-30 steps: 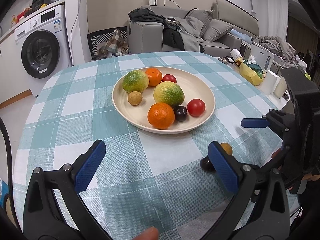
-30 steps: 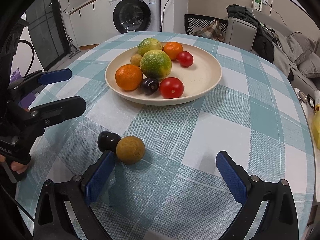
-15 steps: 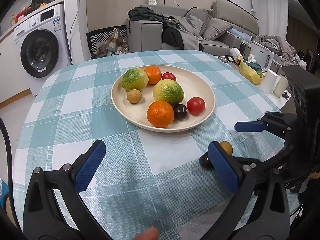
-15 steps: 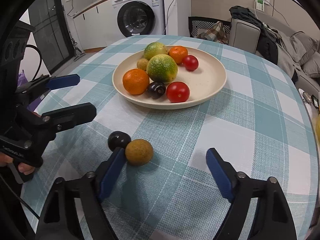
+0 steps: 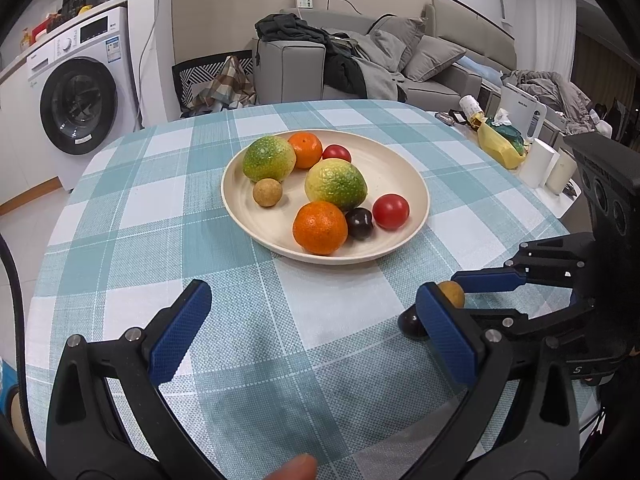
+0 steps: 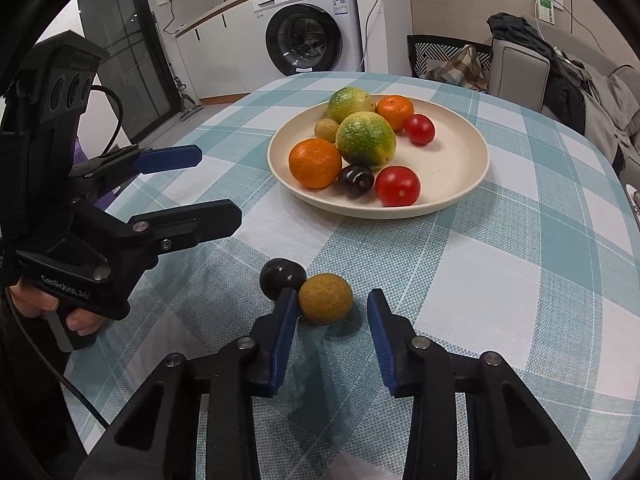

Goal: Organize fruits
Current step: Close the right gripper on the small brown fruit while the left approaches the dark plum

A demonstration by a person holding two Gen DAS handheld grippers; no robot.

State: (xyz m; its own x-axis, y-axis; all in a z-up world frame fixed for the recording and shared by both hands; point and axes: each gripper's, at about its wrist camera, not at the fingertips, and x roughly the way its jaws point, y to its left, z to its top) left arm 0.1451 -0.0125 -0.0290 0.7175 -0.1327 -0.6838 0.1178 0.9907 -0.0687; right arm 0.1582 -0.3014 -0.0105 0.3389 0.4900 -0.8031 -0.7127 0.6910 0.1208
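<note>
A small yellow-brown fruit lies on the checked cloth, touching a dark plum on its left. My right gripper is closing with this fruit between its jaws. The left pad rests against the fruit, and a gap still shows at the right pad. In the left wrist view the same fruit and plum lie by the right gripper. My left gripper hovers open and holds nothing. The cream plate holds oranges, green citrus, tomatoes, a plum and a small brown fruit.
The round table has a teal checked cloth. At its far right edge stand a yellow bag and white containers. A washing machine and a sofa lie beyond the table.
The right gripper's jaws have narrowed from wide open to close around the yellow-brown fruit and tipped slightly downward. The left gripper and the plate's fruit have stayed put.
</note>
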